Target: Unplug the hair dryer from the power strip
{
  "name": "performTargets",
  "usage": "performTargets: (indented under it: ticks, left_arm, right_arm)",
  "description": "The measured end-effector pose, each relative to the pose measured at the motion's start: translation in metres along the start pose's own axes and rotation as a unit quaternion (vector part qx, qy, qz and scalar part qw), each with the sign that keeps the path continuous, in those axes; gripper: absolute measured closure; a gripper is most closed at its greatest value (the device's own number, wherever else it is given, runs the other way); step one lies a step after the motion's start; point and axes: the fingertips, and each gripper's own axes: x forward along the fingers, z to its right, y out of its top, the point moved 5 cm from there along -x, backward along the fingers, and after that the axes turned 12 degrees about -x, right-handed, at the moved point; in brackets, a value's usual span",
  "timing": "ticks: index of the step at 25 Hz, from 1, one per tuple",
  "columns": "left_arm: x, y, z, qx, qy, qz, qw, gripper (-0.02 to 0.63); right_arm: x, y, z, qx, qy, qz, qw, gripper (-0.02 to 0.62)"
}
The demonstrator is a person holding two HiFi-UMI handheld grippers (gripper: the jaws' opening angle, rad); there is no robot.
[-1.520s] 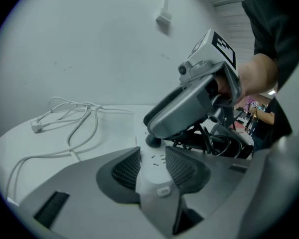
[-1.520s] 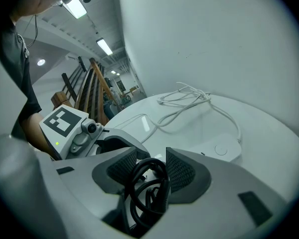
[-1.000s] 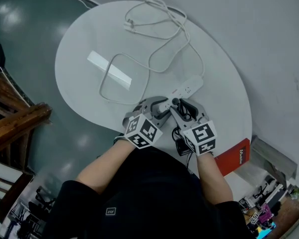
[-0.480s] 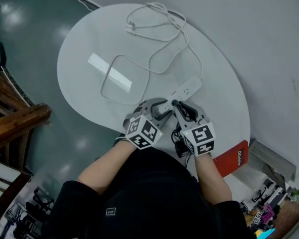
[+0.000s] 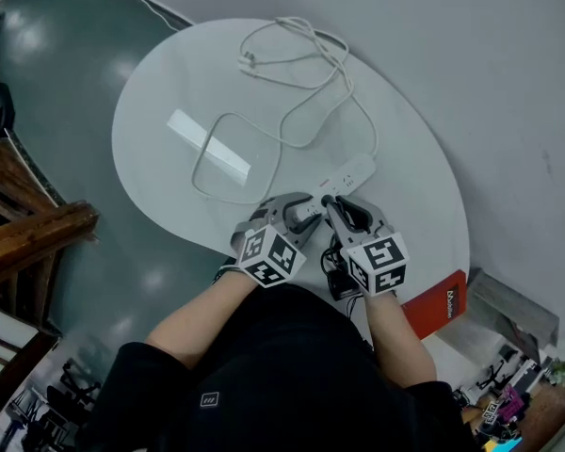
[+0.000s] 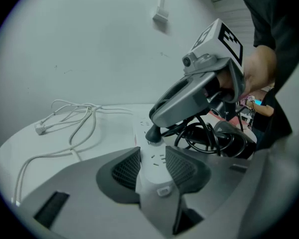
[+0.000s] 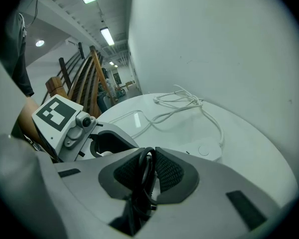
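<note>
A: Left tool (image 6: 152,169) clamps the smooth white plastic power strip (image 5: 350,171) on the round white table (image 5: 169,83).

B: Right tool (image 7: 148,176), just closing, pinches the looped black cord (image 7: 143,169), probably the dryer's. Its round black plug (image 6: 153,135) sits in the strip.

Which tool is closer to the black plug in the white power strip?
Right. The right tool, its jaws just closing, pinches the black cord right at the plug. The left tool clamps the power strip just beside it.
</note>
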Motion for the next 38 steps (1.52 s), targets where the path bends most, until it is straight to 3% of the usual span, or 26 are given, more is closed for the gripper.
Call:
performTargets:
  ticks: [3, 5, 7, 12, 17, 22, 29, 34, 38]
  left_arm:
    - [-0.002, 0.004, -0.001, 0.023, 0.018, -0.004, 0.9996, 0.452]
    - [-0.006, 0.010, -0.003, 0.021, 0.023, 0.009, 0.9995, 0.494]
    - [-0.007, 0.014, -0.003, 0.014, 0.014, 0.017, 0.9996, 0.495]
    - [0.001, 0.005, 0.004, 0.020, -0.008, -0.010, 0.9997, 0.489]
    - [0.002, 0.002, 0.004, 0.016, 0.004, -0.002, 0.9999, 0.489]
    - [0.002, 0.002, 0.004, 0.017, 0.004, 0.001, 0.9999, 0.490]
    - [0.001, 0.002, 0.003, 0.005, 0.003, 0.005, 1.0000, 0.488]
    - [0.002, 0.002, 0.007, 0.023, 0.003, -0.005, 0.9997, 0.463]
    - [0.002, 0.002, 0.000, 0.003, 0.008, 0.009, 0.9999, 0.518]
  right_arm:
    - [0.003, 0.000, 0.003, 0.007, 0.002, 0.001, 1.000, 0.515]
    - [0.003, 0.000, 0.002, 0.013, 0.011, 0.001, 1.000, 0.515]
    - [0.004, -0.002, 0.002, 0.028, 0.023, 0.003, 0.999, 0.511]
    - [0.005, -0.011, 0.002, 0.052, 0.025, 0.001, 0.998, 0.479]
    - [0.019, -0.018, 0.001, 0.037, 0.041, -0.030, 0.998, 0.474]
    - [0.019, -0.018, -0.002, 0.022, 0.031, -0.024, 0.999, 0.479]
    - [0.019, -0.016, -0.001, 0.048, 0.025, -0.011, 0.998, 0.475]
    - [0.017, -0.015, -0.005, 0.018, 0.018, -0.010, 1.000, 0.485]
    - [0.016, -0.016, -0.005, 0.018, 0.018, -0.011, 1.000, 0.489]
